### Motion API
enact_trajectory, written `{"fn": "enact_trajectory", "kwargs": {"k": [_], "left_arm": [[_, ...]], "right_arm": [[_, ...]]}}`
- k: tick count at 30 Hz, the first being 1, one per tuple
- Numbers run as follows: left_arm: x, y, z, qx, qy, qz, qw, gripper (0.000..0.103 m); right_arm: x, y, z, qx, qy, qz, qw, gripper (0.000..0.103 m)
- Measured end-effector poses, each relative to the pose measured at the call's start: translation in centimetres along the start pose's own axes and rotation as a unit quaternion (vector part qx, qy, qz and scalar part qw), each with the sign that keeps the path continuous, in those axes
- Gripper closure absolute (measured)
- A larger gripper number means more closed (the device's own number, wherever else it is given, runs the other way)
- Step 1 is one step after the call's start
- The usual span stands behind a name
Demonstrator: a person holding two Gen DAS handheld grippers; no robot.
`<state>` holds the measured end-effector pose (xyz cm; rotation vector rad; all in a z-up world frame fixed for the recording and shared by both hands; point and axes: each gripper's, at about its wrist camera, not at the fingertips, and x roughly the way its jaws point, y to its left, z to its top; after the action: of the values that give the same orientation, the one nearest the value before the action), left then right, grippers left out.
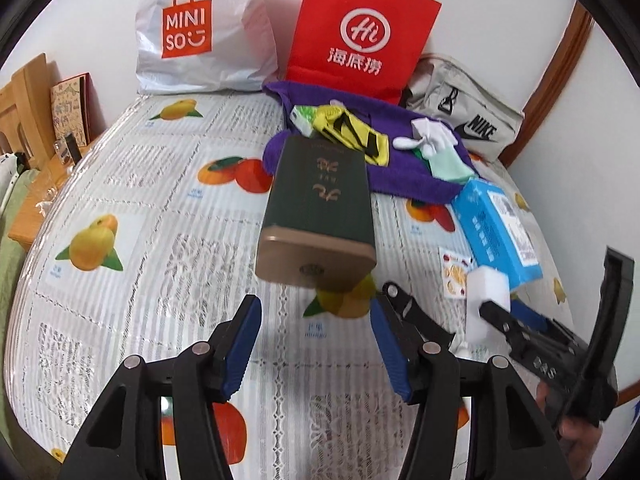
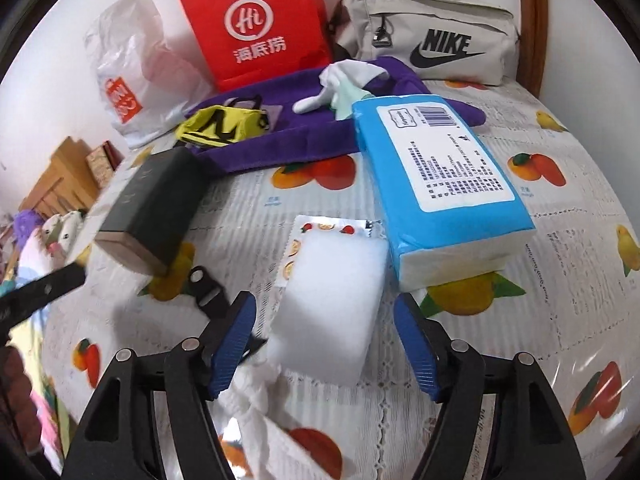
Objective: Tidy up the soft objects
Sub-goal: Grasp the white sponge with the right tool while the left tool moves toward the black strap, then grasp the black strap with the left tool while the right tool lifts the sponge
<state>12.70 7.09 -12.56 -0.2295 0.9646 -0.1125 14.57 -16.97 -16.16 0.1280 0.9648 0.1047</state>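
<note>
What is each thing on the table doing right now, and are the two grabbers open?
left gripper: open, empty
right gripper: open around the sponge, pads not pressing
white sponge: lying flat
dark green box: lying on its side
blue tissue pack: sealed, lying flat
red paper bag: standing upright

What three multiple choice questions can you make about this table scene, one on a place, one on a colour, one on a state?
1. Where is the white sponge block?
A. in the red bag
B. between the right tongs' fingers
C. on the purple cloth

2. What colour is the tissue pack?
A. blue
B. green
C. pink

3. How are the left tongs?
A. shut on the dark box
B. open, empty
C. holding the sponge

Answers: B, the block lies between the blue pads; A, its wrapper is blue; B, nothing sits between its fingers.
</note>
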Motion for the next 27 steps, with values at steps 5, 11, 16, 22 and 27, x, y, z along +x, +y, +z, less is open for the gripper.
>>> {"fn": "enact_trajectory", "kwargs": {"k": [5,11,16,22,27], "left_arm": [[0.2,-0.1,-0.4,0.005,0.011,-0.002,0.9999,0.048],[1.0,-1.5,-1.4,0.015,0.024,-0.006,0.9996,0.047],[2.4,-3.0,-2.6,0.023,0.043,-0.017,0.9987,0.047],[4.4,-5.8,-3.3,0.044,0.065,-0.025,0.9966,0.047],[5.9,-8.1,-3.7,0.063,0.073,-0.017,0.9952,0.047]], "right_arm": [[0.8,0.3,-0.3,-0.003,-0.007,-0.003,1.000,0.032],[-0.1,0.4,-1.2,-0.026,-0.009,0.020,0.999,0.048],[-2.8,0.0,-2.1,-0.049,-0.036,0.041,0.997,0.048],[-4.6,-2.0,-2.9,-0.070,-0.049,0.034,0.996,0.048],[-5.2,-4.6,-3.8,-0.058,-0.055,0.039,0.996,0.048]]}}
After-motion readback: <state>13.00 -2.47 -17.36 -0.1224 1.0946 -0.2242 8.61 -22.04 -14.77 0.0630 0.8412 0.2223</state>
